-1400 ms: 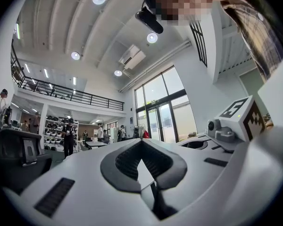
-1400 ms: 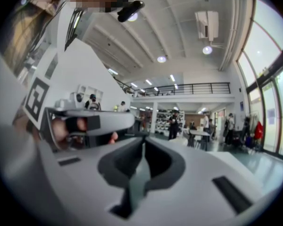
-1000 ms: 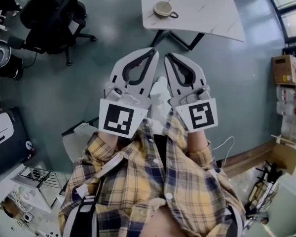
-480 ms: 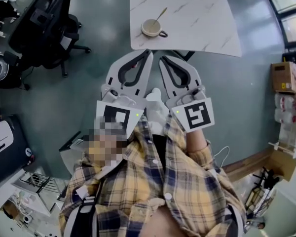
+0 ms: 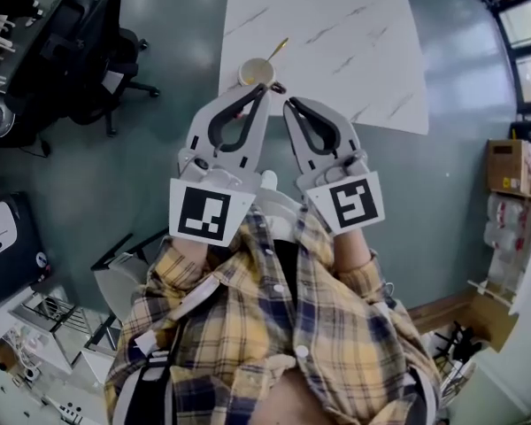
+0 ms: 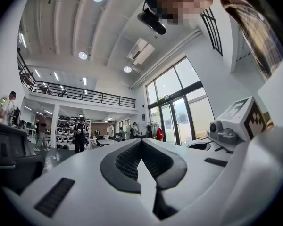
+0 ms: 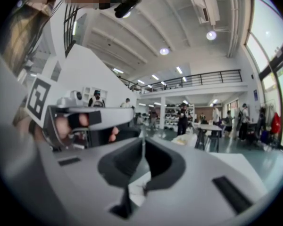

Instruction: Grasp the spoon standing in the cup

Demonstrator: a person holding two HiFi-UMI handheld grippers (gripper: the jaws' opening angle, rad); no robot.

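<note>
A beige cup (image 5: 255, 72) stands near the front left corner of the white marble table (image 5: 336, 34). A gold spoon (image 5: 279, 46) leans out of it toward the far right. Both grippers are held side by side before the person's chest, pointing at the table. My left gripper (image 5: 265, 89) is shut and empty, its tip just short of the cup in the head view. My right gripper (image 5: 288, 104) is beside it, also shut on nothing. The gripper views look level across a hall and show neither cup nor spoon; the left gripper (image 6: 140, 141) and right gripper (image 7: 142, 136) show closed jaws.
A black office chair (image 5: 71, 42) stands on the grey floor left of the table. A cardboard box (image 5: 513, 166) and shelves sit at the right wall. A black machine (image 5: 9, 255) and a wire rack are at the lower left. Several people stand far off in the hall.
The table and cup have drawn nearer, sliding down and left in the head view until the cup meets the left gripper's tip. Both grippers stay shut, side by side.
</note>
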